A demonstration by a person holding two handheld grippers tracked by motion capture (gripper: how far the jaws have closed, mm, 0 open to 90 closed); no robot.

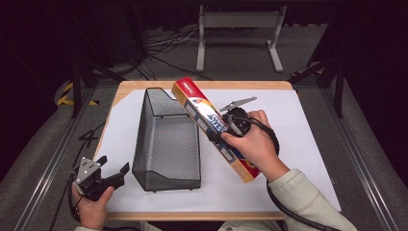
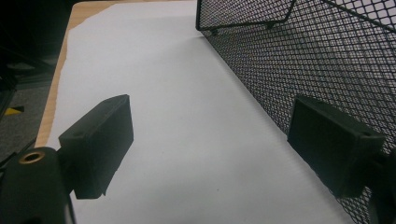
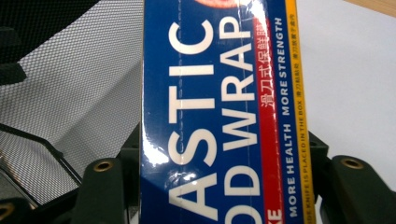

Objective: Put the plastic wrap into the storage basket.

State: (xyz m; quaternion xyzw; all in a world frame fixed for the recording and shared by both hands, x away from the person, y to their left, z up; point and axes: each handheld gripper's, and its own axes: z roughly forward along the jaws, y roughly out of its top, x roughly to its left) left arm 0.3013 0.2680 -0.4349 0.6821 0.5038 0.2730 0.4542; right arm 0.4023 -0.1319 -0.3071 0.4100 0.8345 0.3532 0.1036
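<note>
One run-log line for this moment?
right gripper: shut on plastic wrap box, lifted beside mesh basket | left gripper: open, empty

The long blue-and-orange plastic wrap box is up off the desk, slanting with its red end toward the far edge, right beside the black mesh basket sitting near the desk's left edge.
</note>
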